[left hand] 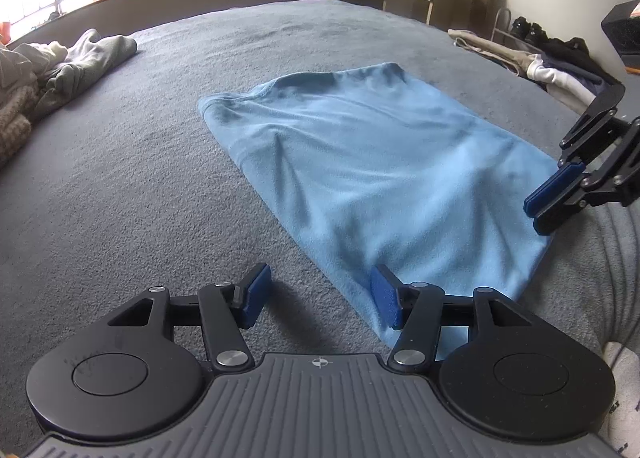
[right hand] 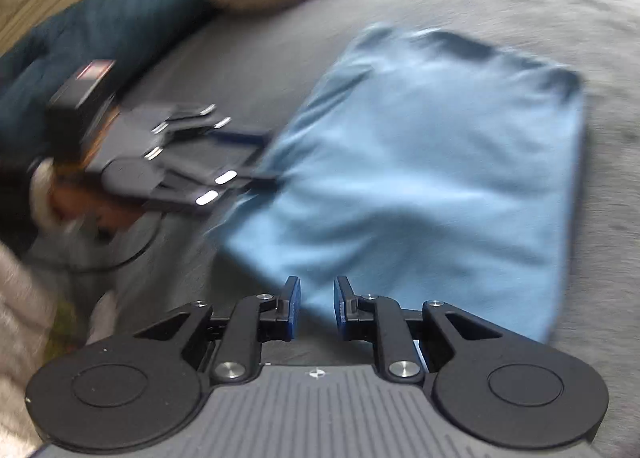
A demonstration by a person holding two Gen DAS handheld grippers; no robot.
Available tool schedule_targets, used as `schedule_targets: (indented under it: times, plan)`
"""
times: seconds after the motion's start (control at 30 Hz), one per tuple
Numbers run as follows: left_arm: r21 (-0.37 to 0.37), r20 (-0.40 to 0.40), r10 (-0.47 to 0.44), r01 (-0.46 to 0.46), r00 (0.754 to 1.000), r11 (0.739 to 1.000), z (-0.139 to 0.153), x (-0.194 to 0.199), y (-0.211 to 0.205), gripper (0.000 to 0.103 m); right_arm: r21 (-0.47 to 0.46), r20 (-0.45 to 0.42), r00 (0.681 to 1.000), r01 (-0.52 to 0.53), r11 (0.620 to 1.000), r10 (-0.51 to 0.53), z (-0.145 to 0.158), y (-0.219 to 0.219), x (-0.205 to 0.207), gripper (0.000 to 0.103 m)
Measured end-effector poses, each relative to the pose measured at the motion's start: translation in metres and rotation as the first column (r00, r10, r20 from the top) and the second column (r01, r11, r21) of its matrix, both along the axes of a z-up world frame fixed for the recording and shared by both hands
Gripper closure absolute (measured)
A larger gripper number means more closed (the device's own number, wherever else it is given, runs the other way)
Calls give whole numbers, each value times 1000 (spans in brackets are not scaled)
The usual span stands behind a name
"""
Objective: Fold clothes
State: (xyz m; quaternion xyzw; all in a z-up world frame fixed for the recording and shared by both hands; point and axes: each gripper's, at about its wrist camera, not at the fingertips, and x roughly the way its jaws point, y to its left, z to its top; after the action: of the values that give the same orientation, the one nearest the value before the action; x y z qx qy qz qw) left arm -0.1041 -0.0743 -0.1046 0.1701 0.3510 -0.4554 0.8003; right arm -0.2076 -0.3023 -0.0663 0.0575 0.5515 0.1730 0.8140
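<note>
Clothes here means one light blue shirt [left hand: 372,178], lying partly folded in the middle of the big grey bed [left hand: 140,178]. A pile of other clothes [left hand: 60,70] sits well away from the shirt, by the window, and more lie past its far side, so nothing blocks it. The left tool [left hand: 318,298] is about half open at the shirt's near corner, holding nothing. The right tool [right hand: 317,304] is nearly closed over the shirt's edge, empty too. A grab there might catch only the top layer and pull the fold apart.
</note>
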Motion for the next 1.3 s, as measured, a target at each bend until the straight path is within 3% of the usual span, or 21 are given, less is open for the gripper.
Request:
schedule_targets:
  times: [0.03,0.1,0.2,0.3,0.43,0.5,0.6,0.67,0.8,0.97,1.13,1.3]
  plan:
    - [0,0,0,0,1000,1000,0,0,0,47,-20,4,999,35,999,-35,1,-8,0,84]
    - [-1,1,1,-1,1000,1000,0,-1,0,47,-78,-109,994,4,997,-12,-13,-13,-7,84]
    - [2,8,-2,2,1000,1000,1,-2,1,47,-60,-176,984,-47,997,36,-12,-16,-19,84]
    - [7,43,-6,6,999,1000,7,-2,1,47,-22,-121,993,-14,1000,11,6,-27,-14,84]
    - [-8,95,7,-6,995,1000,18,0,5,47,43,9,991,134,990,-135,25,-51,-1,84]
    - [-15,98,11,-9,995,1000,21,1,6,47,1,17,988,154,988,-154,22,-56,2,84]
    - [-18,99,9,-8,995,1000,22,2,6,47,-152,-92,993,53,987,-68,0,-53,-1,84]
    - [-19,99,7,-5,995,1000,21,2,6,47,-165,-126,991,14,986,-36,-2,-57,-7,84]
    - [-42,98,9,-4,995,999,26,4,1,47,-122,-11,997,68,990,-70,31,-78,-3,84]
    - [-117,35,6,-2,999,993,34,3,-10,47,-40,108,973,209,977,-204,43,-90,31,84]
    - [-129,-2,-11,11,1000,992,30,-6,-32,49,5,166,959,232,973,-229,16,-58,59,84]
    - [-124,-25,-17,13,1000,992,23,-8,-47,49,61,156,947,274,960,-280,-5,-43,72,84]
